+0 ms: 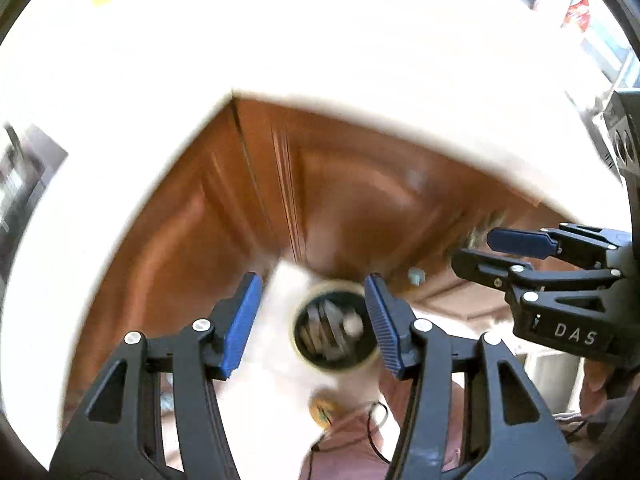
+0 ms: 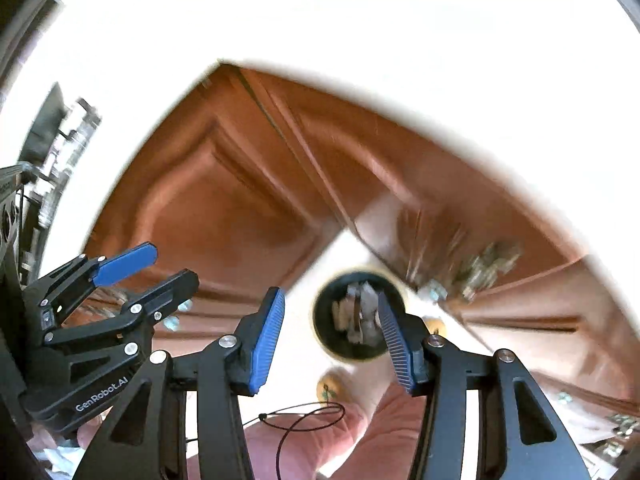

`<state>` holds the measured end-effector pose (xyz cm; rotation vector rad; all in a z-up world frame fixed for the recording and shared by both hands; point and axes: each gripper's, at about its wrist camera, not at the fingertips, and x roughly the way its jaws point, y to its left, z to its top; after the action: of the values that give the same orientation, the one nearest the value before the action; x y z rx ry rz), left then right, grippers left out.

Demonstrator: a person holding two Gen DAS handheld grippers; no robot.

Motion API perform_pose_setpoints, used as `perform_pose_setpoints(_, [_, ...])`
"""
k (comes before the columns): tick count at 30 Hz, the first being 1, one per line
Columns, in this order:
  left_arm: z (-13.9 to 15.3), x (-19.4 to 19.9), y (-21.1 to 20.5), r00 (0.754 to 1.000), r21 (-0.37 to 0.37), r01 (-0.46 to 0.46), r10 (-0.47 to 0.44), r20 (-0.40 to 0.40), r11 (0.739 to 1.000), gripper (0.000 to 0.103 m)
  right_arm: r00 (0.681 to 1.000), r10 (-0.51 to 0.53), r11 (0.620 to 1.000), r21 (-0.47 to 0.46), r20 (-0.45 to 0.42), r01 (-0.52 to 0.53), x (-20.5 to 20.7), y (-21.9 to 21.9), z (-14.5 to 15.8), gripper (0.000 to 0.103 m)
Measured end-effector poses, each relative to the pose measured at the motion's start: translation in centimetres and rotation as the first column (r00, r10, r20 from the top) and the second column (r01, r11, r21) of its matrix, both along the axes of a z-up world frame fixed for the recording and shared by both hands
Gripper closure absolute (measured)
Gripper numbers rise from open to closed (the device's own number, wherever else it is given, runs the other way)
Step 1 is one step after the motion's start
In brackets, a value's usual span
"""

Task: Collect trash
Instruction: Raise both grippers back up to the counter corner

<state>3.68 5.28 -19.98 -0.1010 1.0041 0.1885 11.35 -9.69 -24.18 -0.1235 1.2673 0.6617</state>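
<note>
A round trash bin (image 1: 340,372) (image 2: 352,356) with a tan rim stands on the pale floor far below, seen from straight above. Crumpled pale trash (image 1: 328,332) (image 2: 356,316) lies inside its dark liner. My left gripper (image 1: 311,278) (image 2: 174,264) hangs high over the bin, open, with nothing between its blue pads. Close beside it my right gripper (image 2: 329,294) (image 1: 476,248) is also open and holds nothing. Both point steeply down. The picture is blurred by motion.
Brown wooden cabinet doors (image 1: 320,184) (image 2: 240,184) form a corner behind the bin under a bright white countertop (image 1: 280,40) (image 2: 400,20). A person's pink clothing (image 2: 340,440) and a yellow object (image 2: 332,386) show below. Small scraps (image 2: 492,260) lie by the right cabinet.
</note>
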Motion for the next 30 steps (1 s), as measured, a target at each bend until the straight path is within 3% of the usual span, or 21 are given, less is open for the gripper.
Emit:
perform_pose_setpoints(3, [4.3,0.5,-0.3,0.996,0.058,0.023,-0.028,0.085,0.998,0.052,0.997,-0.013,0.999,0.048,0.076,0.009,0.5,-0.1,4.7,0.053])
perform_pose_setpoints(10, [12.8,2.9,-1.0,0.975,0.110,0.043,-0.065,0.212,0.993,0.052,0.979,-0.032,0.991,0.137,0.204,0.004,2.7,-0.5,14.9,0.053])
perform_pose_setpoints(16, [20.1,7.0,-2.5,0.950,0.142,0.008,-0.052,0.307,0.990,0.052,0.965,-0.075,0.980,0.196,0.252,0.025,8.5,-1.5,22.2,0.053])
perform_pose_setpoints(20, [23.7,11.6,-2.9,0.931,0.162,-0.054,-0.009,0.365,0.985,0.052,0.950,-0.097,0.976,0.215,0.296,0.032,14.2,-2.6,27.3,0.053])
perform_pose_setpoints(24, [25.5,16.8,-2.8,0.910,0.160,-0.124,0.048,0.411,0.979,0.052,0.943,-0.101,0.973,0.228,0.317,0.027,23.0,-3.8,31.9,0.053])
perform_pose_setpoints(27, [26.0,21.3,-2.8,0.899,0.162,-0.180,0.095,0.427,0.970,0.052,0.947,-0.109,0.970,0.242,0.301,0.034,30.5,-4.2,33.9,0.053])
perform_pose_setpoints(30, [24.9,25.9,-2.7,0.897,0.145,-0.227,0.149,0.417,0.963,0.052,0.960,-0.114,0.963,0.268,0.257,0.042,38.0,-3.8,33.8,0.053])
